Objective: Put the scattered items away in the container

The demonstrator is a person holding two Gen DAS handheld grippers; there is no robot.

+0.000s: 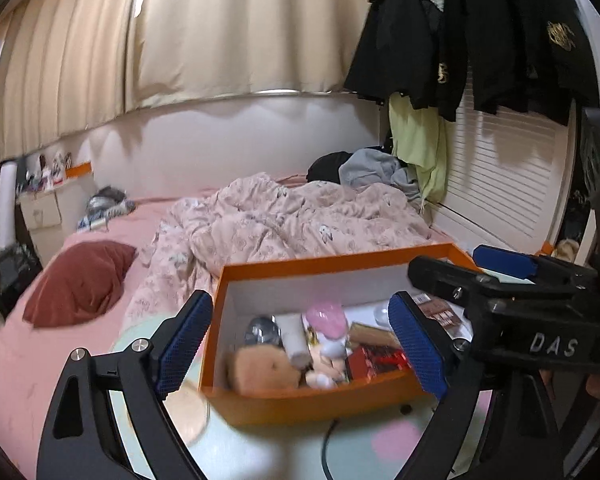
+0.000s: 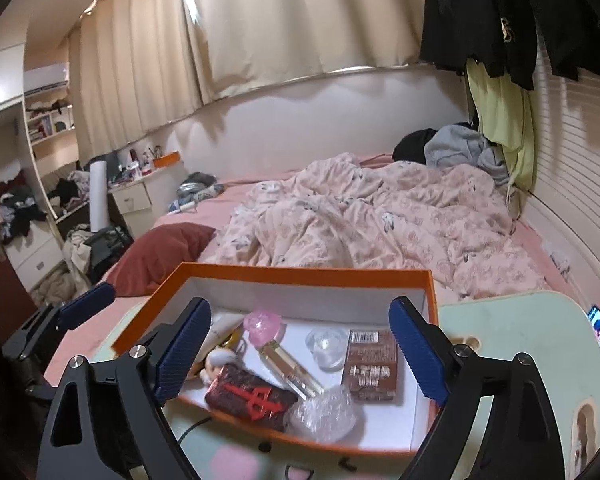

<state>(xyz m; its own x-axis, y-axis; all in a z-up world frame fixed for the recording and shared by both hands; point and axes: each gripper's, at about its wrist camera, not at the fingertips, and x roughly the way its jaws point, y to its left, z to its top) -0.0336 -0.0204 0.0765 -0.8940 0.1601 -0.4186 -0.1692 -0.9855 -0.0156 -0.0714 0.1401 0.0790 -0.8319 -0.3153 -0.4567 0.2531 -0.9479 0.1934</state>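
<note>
Both grippers released above a filled box on the worktop.

The orange box point(image 2: 430, 280) sits on the pale worktop point(image 2: 512, 328) beside the bed. Left gripper point(image 1: 300, 344) and right gripper point(image 2: 300, 348) hover empty; a careless descent may snag its rim or crush the plush toy point(image 1: 260, 368).

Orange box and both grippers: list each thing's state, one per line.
orange box: open, no lid, holding items
left gripper: jaws open, empty, over the box
right gripper: jaws open, empty, over the box
brown plush: inside the box
red pouch: lying flat inside
brown packet: lying flat inside
curtain: drawn shut
</note>
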